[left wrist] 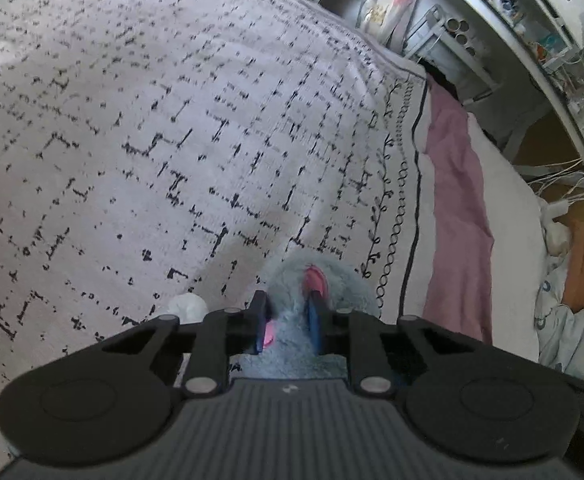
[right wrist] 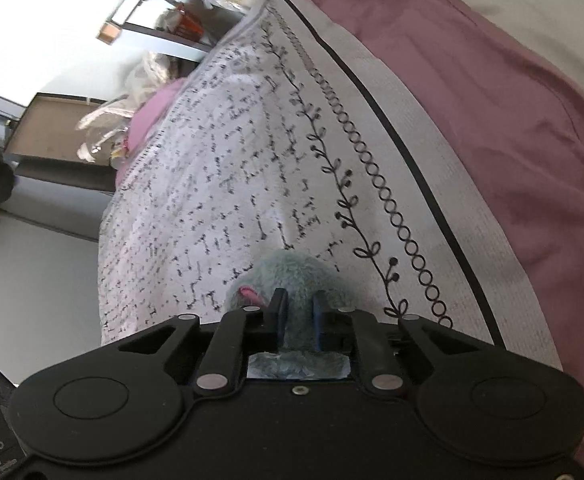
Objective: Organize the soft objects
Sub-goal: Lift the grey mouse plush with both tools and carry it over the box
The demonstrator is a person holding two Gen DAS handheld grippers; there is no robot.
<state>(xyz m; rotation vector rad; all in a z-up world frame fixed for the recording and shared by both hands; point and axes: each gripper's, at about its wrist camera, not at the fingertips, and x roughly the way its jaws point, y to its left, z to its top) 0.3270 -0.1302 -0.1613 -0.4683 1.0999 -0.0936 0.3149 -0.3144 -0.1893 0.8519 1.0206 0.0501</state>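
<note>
Grippers, left (left wrist: 287, 314) and right (right wrist: 299, 312), each pinch what seems one grey-blue plush toy (left wrist: 316, 280) above my patterned blanket (left wrist: 171, 140); placing remains.

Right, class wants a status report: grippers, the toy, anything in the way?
Left gripper shut on blue plush toy. Right gripper shut on it too. Toy above patterned blanket. No obstruction in view.

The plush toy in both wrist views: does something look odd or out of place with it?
Nothing looks damaged. The blue-grey plush toy is pinched at once by the left gripper and the right gripper above the patterned white blanket.
</note>
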